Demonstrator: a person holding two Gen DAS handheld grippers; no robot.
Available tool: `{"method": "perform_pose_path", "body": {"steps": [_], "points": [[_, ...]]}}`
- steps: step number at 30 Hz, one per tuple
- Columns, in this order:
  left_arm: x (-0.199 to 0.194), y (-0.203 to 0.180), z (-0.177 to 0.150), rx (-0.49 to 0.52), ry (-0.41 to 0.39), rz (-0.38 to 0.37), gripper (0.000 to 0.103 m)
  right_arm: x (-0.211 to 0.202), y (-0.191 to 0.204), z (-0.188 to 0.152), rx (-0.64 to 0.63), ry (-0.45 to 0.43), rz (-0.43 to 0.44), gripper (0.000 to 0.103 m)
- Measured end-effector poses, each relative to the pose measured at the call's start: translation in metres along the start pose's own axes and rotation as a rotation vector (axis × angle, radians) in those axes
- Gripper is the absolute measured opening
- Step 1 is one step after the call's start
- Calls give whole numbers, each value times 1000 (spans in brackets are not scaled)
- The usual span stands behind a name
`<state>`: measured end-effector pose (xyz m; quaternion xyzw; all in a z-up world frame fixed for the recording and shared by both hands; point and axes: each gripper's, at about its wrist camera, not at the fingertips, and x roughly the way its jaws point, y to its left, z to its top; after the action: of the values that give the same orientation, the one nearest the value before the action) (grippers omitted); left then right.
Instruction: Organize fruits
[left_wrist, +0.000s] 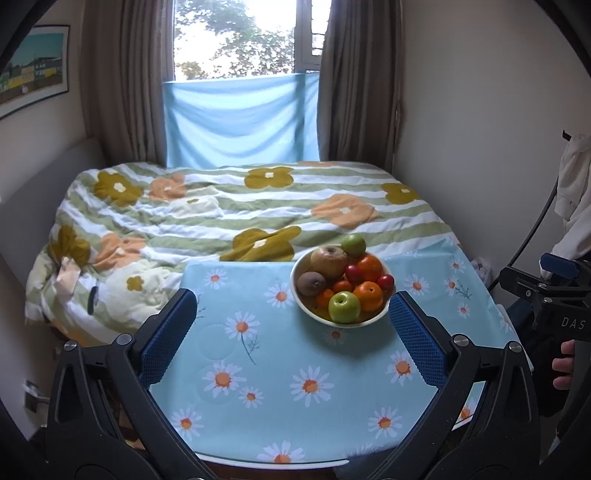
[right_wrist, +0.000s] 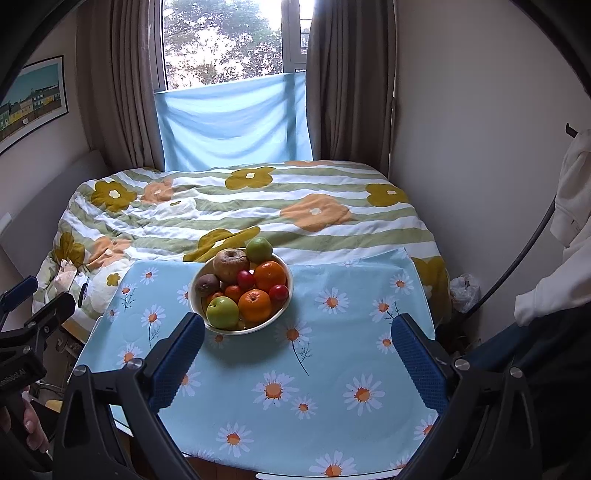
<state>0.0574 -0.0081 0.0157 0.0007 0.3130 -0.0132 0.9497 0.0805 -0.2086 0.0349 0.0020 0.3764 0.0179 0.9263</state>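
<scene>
A white bowl (left_wrist: 301, 301) (right_wrist: 284, 309) heaped with fruit stands on a table with a blue daisy cloth (left_wrist: 280, 373) (right_wrist: 332, 373). In it are a green apple (left_wrist: 344, 306) (right_wrist: 222, 312) at the front, oranges (left_wrist: 368, 295) (right_wrist: 255, 304), a brown apple (left_wrist: 328, 261) (right_wrist: 231, 264), a kiwi (left_wrist: 311, 283) (right_wrist: 207, 283), small red fruits (left_wrist: 385, 281) (right_wrist: 279, 292) and a second green apple (left_wrist: 353, 244) (right_wrist: 259, 249) at the back. My left gripper (left_wrist: 291, 314) is open and empty above the table, short of the bowl. My right gripper (right_wrist: 299, 334) is open and empty, the bowl beside its left finger.
A bed with a striped flower quilt (left_wrist: 221, 214) (right_wrist: 258, 206) lies right behind the table. Walls stand on both sides, a curtained window behind. The right gripper's body (left_wrist: 546, 306) shows at the right edge of the left view; the left one (right_wrist: 29, 332) at the left of the right view.
</scene>
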Motion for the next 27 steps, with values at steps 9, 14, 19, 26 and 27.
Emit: {"method": "perform_pose_path", "body": {"steps": [9,14,19,26,27], "points": [[0,0,0,1,0,-1,103,1,-1,1,1,0,-2,101],[0,1,0,0,1,0,103,1,-1,1,1,1,-2,101],[2,2,1,-10,4,-8,103,1,-2,2,2,1,0,101],[3,5,0,-6,-4,-7,103,2,-3,2,-5,2,1,101],[2,5,0,-5,-7,-6,103,3,-3,2,-7,2,1,101]]}}
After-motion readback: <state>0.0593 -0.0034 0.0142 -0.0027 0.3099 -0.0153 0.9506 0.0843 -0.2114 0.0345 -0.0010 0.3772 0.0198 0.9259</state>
